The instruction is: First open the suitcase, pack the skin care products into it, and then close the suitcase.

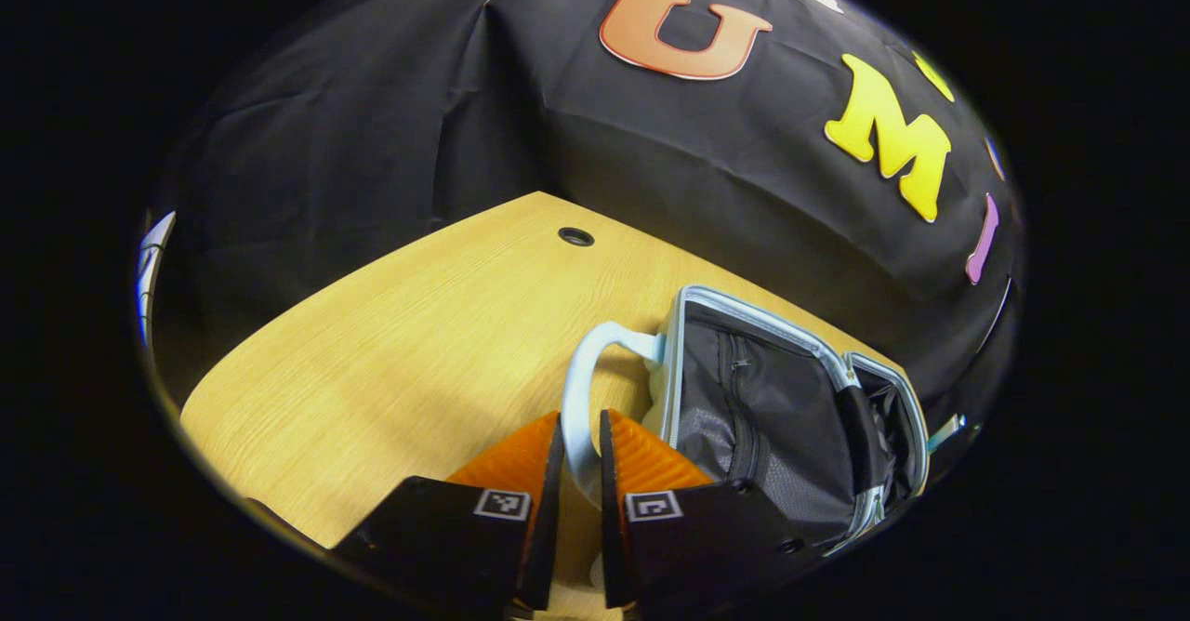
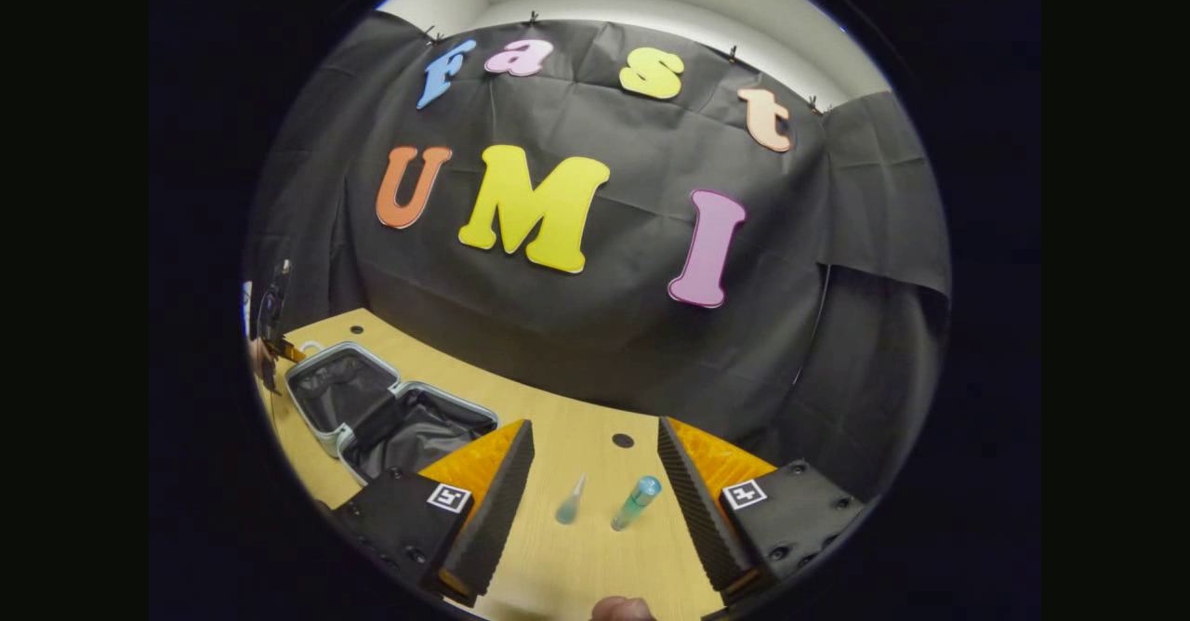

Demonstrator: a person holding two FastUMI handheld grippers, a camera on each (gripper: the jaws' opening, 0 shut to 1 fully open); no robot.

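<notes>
While the suitcase (image 2: 390, 407) lies open at the worktop's (image 1: 390, 361) left, left tongs (image 1: 581, 454) pinching its handle (image 1: 581, 389), the right tongs (image 2: 595, 486) gape wide above two skin care tubes (image 2: 635, 502), and should descend squarely, centring one tube before closing.

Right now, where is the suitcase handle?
In the left gripper view the suitcase handle arches from the open suitcase at lower centre, and the left gripper is closed around it above the wooden table.
</notes>
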